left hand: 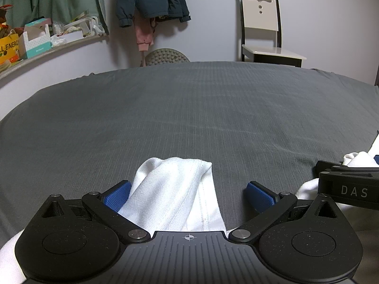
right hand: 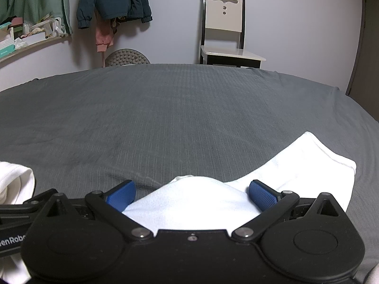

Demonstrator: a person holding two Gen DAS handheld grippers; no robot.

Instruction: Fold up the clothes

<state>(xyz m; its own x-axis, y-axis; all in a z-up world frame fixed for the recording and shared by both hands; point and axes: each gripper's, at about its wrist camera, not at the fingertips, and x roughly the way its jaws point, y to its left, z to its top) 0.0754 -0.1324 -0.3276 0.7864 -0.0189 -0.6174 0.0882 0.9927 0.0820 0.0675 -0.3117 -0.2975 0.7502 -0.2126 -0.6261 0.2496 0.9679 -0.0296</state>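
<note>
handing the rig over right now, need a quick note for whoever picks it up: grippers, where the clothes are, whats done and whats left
Left gripper: open, white garment bunched between its blue pads, not clamped.
Right gripper: open too, over another raised hump of the same white cloth; a stitched edge spreads flat to its right.
The garment lies at the near edge of the grey bed sheet; the rest of the sheet ahead is bare.
Done: no finished fold visible; the cloth is still rumpled.
Left: close both grippers on the cloth, spread it out on the sheet, then fold.
</note>
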